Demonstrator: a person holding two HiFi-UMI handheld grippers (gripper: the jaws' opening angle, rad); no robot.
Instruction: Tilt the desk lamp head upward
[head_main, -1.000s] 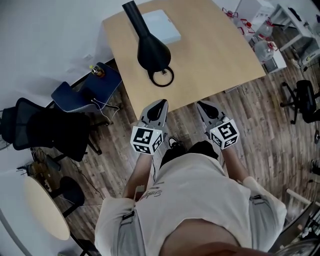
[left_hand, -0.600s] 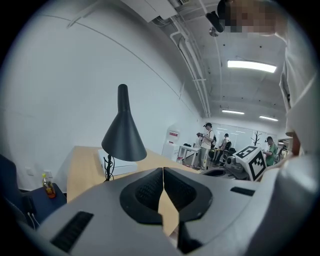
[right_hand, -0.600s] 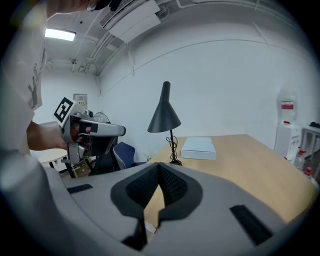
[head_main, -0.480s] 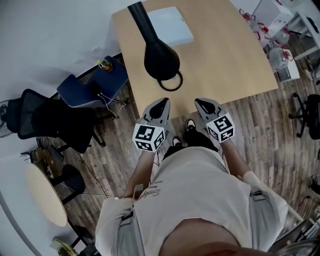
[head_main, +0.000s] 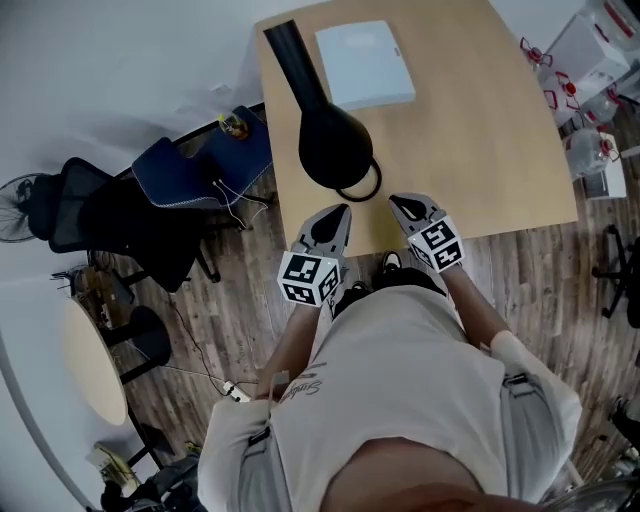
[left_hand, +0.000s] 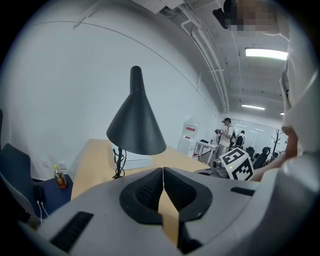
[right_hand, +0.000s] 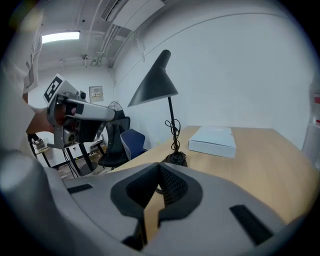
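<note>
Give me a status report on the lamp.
Left gripper shut, empty; right gripper shut, empty. Lamp head untouched, shade facing down. Nothing in the way.

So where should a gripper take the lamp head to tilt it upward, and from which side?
Probably the near rim of the lamp head, with one jaw inside and one outside, coming in from the near edge of the table. The cone looks too wide and sloped to span. The left gripper is closest but shut, so it must open first.
</note>
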